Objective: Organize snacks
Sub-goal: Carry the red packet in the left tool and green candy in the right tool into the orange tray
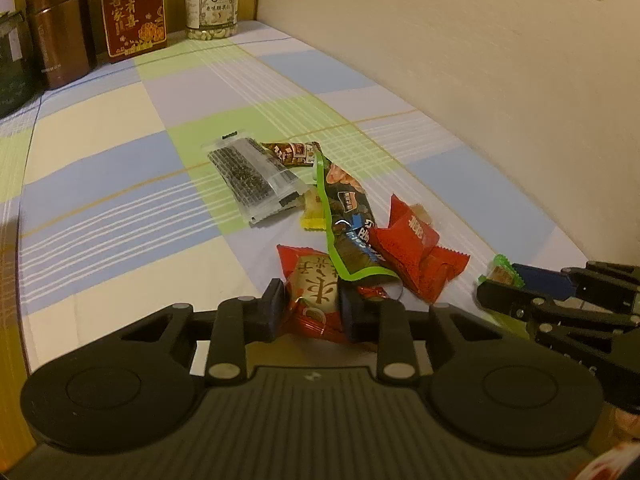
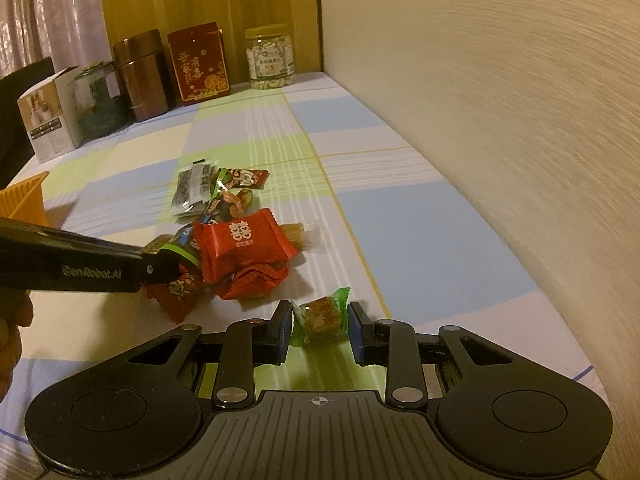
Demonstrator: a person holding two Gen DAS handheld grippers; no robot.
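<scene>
A pile of snack packets lies on the checked cloth. My left gripper [image 1: 312, 302] is shut on a red packet with a beige label [image 1: 310, 294] at the near edge of the pile; it also shows in the right wrist view [image 2: 160, 268]. My right gripper [image 2: 319, 320] has its pads on both sides of a small green-wrapped candy [image 2: 320, 314], which rests on the cloth; it shows in the left wrist view [image 1: 504, 276]. In the pile are a red square packet [image 2: 244, 240], a long green-edged dark packet [image 1: 344, 216], a clear packet of dark seeds [image 1: 248, 178] and a yellow candy [image 1: 314, 210].
Along the back stand a nut jar [image 1: 212, 4], a red box [image 1: 134, 10], a brown canister [image 1: 60, 28], a dark glass jar [image 2: 98, 100] and a white carton [image 2: 52, 116]. An orange bin [image 2: 24, 200] sits at the left. A wall [image 2: 500, 100] runs along the right.
</scene>
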